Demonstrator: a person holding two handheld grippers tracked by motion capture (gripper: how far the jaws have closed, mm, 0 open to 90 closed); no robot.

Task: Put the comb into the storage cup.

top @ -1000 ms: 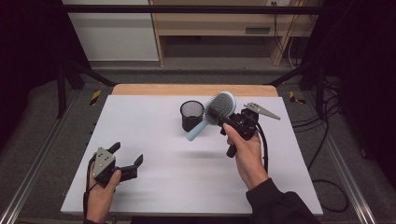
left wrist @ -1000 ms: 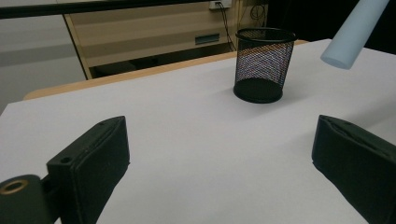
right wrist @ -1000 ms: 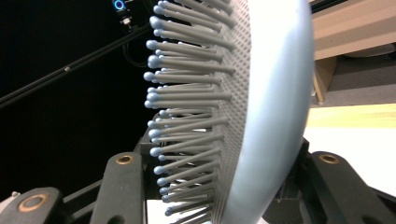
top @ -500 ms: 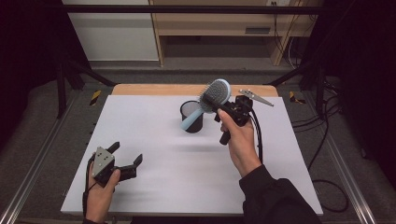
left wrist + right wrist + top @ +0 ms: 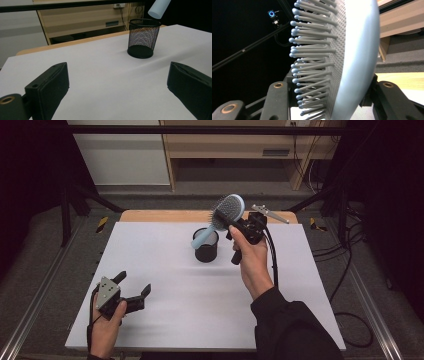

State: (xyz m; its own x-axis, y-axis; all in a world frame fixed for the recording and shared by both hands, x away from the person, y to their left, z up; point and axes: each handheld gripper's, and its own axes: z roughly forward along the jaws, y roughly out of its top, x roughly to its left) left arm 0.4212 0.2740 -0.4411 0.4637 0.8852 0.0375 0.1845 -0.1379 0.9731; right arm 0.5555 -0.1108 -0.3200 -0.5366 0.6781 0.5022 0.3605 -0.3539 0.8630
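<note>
Left hand rests low at the near left, its left gripper lying level, jaws spread wide with nothing between. Right forearm, dark-sleeved, reaches forward; right hand raised, right gripper held aloft, jaws clamped partway on a load.

A pale blue hairbrush hangs tilted, handle end down over the upright black mesh cup.

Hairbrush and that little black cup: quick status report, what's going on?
Right gripper shut on hairbrush head, handle tip over mesh cup, not yet inside. Left gripper open, resting low on table. Nothing in the way.
</note>
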